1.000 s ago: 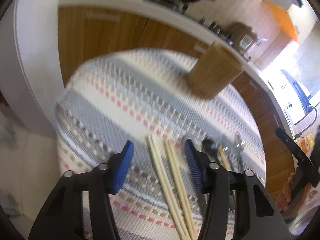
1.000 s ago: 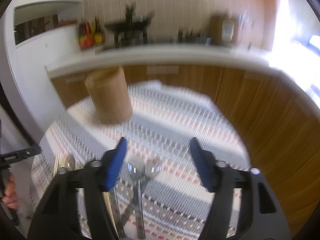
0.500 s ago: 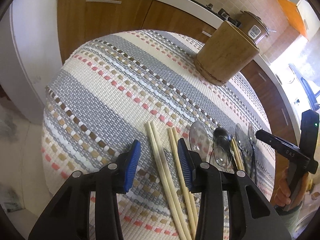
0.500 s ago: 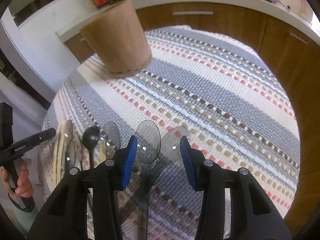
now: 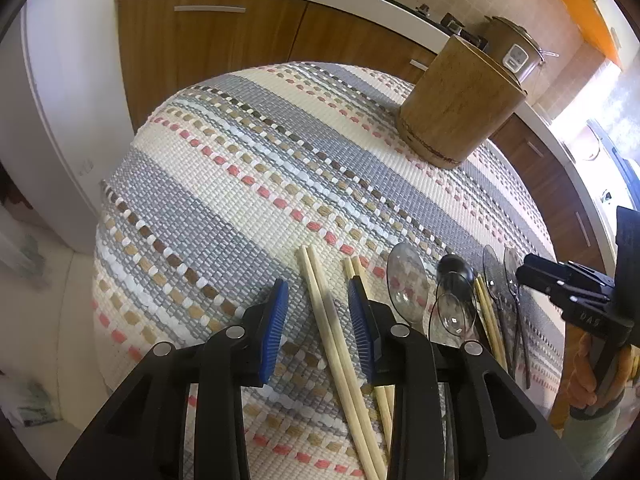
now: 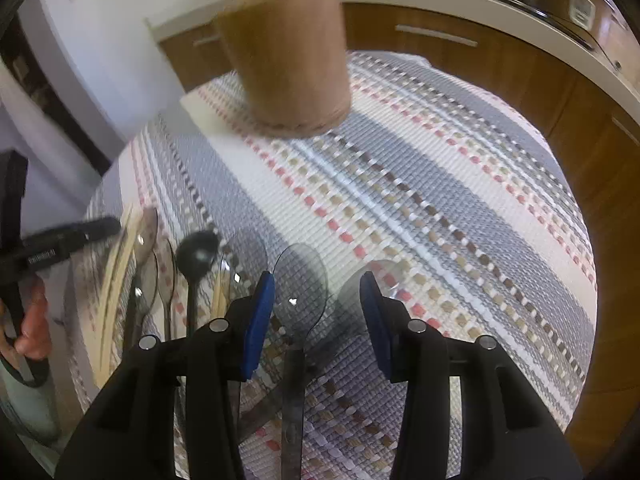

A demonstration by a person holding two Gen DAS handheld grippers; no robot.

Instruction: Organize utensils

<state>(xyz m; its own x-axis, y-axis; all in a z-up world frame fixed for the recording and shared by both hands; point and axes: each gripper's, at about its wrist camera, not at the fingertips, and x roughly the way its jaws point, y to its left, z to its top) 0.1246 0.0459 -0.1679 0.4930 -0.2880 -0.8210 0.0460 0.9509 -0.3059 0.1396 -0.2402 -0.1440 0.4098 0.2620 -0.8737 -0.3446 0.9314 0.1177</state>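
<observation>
While my left gripper point(image 5: 318, 320) has just been narrowing, its jaws stand partly open around 1 pair of chopsticks point(image 5: 332, 328) lying on the striped mat point(image 5: 240, 184), pads not pressing them. A 2nd pair point(image 5: 384, 400) runs under its right finger. My right gripper point(image 6: 316, 312), also partly open, straddles a clear spoon point(image 6: 298, 280), gripping nothing. More spoons point(image 6: 160, 272) lie at lower left; the wooden holder point(image 6: 288, 60) stands at the top.
</observation>
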